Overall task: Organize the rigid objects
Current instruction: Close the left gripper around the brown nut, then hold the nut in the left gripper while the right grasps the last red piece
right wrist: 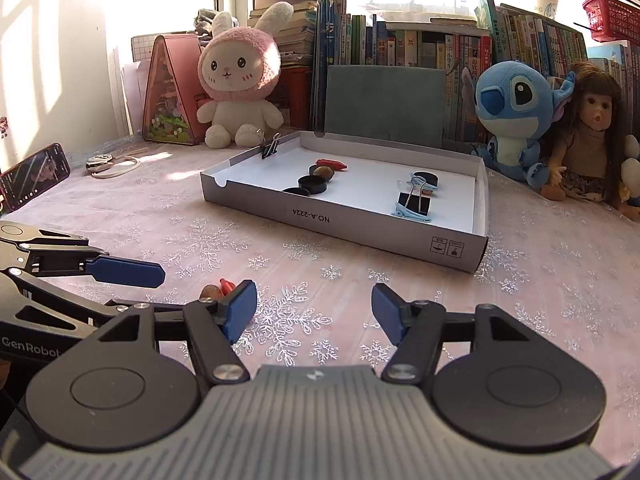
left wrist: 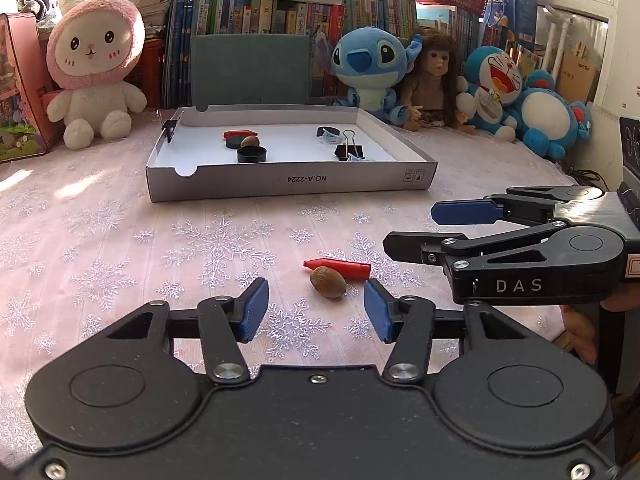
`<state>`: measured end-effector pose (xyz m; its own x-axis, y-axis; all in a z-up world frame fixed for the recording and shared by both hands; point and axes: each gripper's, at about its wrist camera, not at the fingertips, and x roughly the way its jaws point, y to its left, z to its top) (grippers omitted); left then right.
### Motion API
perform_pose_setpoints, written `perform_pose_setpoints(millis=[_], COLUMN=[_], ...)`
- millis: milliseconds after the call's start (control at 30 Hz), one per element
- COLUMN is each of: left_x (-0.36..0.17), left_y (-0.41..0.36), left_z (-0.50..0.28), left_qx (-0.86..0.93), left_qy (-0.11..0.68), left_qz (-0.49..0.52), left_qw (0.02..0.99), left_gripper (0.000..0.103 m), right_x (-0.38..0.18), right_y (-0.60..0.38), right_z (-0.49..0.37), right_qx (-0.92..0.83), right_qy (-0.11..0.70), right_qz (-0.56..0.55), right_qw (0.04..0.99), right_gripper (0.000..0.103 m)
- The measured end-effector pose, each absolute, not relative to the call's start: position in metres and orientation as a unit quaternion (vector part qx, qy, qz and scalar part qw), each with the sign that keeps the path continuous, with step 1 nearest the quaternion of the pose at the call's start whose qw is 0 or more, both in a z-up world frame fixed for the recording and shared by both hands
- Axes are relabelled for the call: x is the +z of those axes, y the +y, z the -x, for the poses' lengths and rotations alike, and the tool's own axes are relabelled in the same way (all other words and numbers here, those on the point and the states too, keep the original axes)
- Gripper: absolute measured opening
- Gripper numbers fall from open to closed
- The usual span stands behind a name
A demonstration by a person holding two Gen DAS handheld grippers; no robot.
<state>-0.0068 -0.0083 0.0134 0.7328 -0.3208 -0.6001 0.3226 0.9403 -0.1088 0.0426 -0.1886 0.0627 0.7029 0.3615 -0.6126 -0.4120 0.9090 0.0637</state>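
The left gripper hangs low over the counter with its fingers apart and nothing between the pads. Just past them lies a nut, a little right of the gap and nearer the right finger, touching neither. A red crayon lies just behind the nut, against it, pointing left.

The right gripper also has its fingers apart over bare cloth, holding nothing. In the left wrist view it comes in from the right, turned on its side, its tips near the crayon's right end but clear of it.

Farther back sits a shallow white box. On its left side are a second crayon, a second nut and black caps. On its right side are a binder clip, a light blue clip and another cap. One more binder clip is clamped on the left wall.

Plush toys, a doll and books line the far edge.
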Motion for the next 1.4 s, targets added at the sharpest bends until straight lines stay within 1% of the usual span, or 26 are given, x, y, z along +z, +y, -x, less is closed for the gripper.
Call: perform_pose_setpoints(millis=[67,133,267,400,467,700,833,1233,1267,1300,1333,1400], left_x=[0.01,0.007,0.004,0.004,0.005,0.007,0.006,0.003,0.003,0.003,0.004,0.005], left_y=[-0.015,-0.02,-0.023,-0.021,-0.017,0.005,0.01,0.012,0.012,0.013,0.014,0.015], left_z=[0.002,-0.002,-0.007,-0.009,-0.012,-0.021,-0.023,-0.027,-0.027,-0.026,-0.025,-0.023], left_qx=[-0.173,-0.173,-0.169,-0.161,-0.151,-0.115,-0.108,-0.09,-0.09,-0.091,-0.092,-0.094], left_qy=[0.327,0.33,0.327,0.325,0.325,0.333,0.333,0.325,0.324,0.324,0.321,0.313], left_qz=[-0.017,-0.032,-0.04,-0.039,-0.035,-0.014,-0.01,0.001,0.003,0.005,0.009,0.011], left_qw=[0.929,0.928,0.929,0.931,0.933,0.936,0.937,0.942,0.942,0.942,0.943,0.945], left_gripper=[0.044,0.034,0.02,0.02,0.019,0.02,0.02,0.021,0.022,0.028,0.038,0.044], right_x=[0.062,0.062,0.061,0.06,0.058,0.049,0.047,0.047,0.048,0.049,0.05,0.052], right_y=[-0.188,-0.188,-0.191,-0.192,-0.189,-0.165,-0.157,-0.177,-0.178,-0.178,-0.177,-0.175], right_z=[-0.041,-0.041,-0.039,-0.039,-0.04,-0.042,-0.044,-0.064,-0.063,-0.062,-0.061,-0.057], right_qx=[0.207,0.205,0.204,0.21,0.219,0.248,0.228,0.131,0.134,0.138,0.145,0.157], right_qy=[0.322,0.323,0.331,0.337,0.343,0.351,0.35,0.372,0.373,0.373,0.372,0.37], right_qz=[0.049,0.056,0.057,0.051,0.045,0.051,0.076,0.058,0.055,0.053,0.049,0.043], right_qw=[0.922,0.922,0.92,0.916,0.912,0.902,0.905,0.917,0.917,0.916,0.915,0.915], right_gripper=[0.074,0.074,0.074,0.073,0.072,0.061,0.06,0.061,0.061,0.061,0.061,0.061])
